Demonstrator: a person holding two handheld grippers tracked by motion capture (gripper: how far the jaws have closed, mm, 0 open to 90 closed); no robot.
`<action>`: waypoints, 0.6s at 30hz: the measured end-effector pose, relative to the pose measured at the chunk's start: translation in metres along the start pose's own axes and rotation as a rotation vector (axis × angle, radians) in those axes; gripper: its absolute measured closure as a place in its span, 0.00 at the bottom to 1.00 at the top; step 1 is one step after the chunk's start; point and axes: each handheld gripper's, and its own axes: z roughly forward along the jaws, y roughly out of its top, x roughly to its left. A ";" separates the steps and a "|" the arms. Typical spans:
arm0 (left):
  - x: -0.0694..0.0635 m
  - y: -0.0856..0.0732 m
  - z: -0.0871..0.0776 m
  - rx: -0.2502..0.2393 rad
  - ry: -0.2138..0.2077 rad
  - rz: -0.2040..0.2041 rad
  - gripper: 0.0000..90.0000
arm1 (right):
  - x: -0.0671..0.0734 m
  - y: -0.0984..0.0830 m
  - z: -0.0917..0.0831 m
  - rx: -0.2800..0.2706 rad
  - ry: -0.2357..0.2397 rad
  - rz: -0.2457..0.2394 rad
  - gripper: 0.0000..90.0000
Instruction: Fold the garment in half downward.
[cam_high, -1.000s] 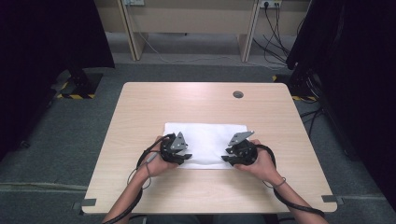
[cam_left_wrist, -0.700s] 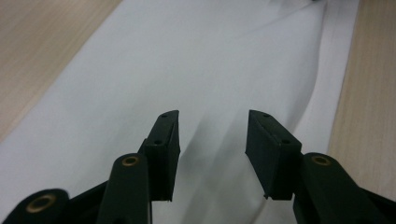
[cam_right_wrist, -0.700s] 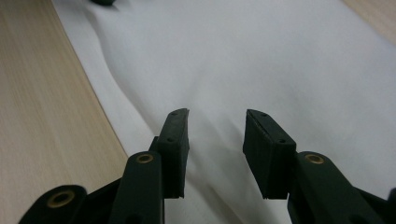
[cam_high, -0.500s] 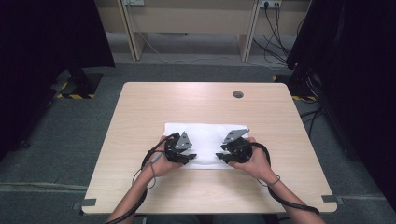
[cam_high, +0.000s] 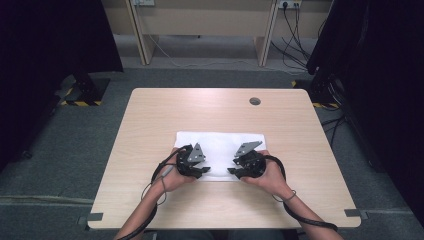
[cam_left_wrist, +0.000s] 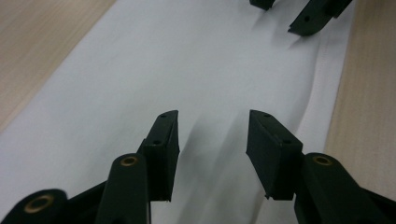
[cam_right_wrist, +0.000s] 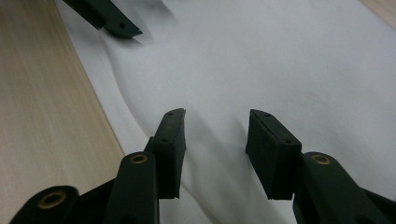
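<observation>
A white cloth (cam_high: 220, 147) lies flat in the middle of the wooden table (cam_high: 150, 115), nearer the person's side, folded into a neat rectangle. Both hands are down at its near edge: the left gripper (cam_high: 202, 171) and the right gripper (cam_high: 232, 171) point in toward each other over the near hem. From the left gripper view its jaws stand partly apart over the fabric with nothing between the pads, and the right gripper's tips show farther off at the top; the right gripper (cam_right_wrist: 214, 140) is the same, half open above the cloth, and its jaws have just been opening a little more. The stuff looks thin, light and limp, so it will sag and drag rather than hold a shape, and a single layer may slip away from the one beneath. A soft ridge runs along the near edge (cam_right_wrist: 116, 88); I'd judge that raised fold the best place to pinch, one gripper toward each end
</observation>
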 end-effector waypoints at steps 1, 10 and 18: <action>0.001 -0.002 -0.004 -0.005 0.007 -0.007 0.59 | -0.002 -0.002 -0.005 -0.009 -0.004 0.003 0.64; 0.019 -0.032 -0.044 -0.008 0.059 -0.059 0.57 | -0.039 -0.040 -0.051 -0.011 -0.085 0.058 0.63; 0.024 -0.055 -0.063 0.034 0.039 -0.070 0.58 | -0.052 -0.069 -0.071 -0.013 -0.109 0.079 0.64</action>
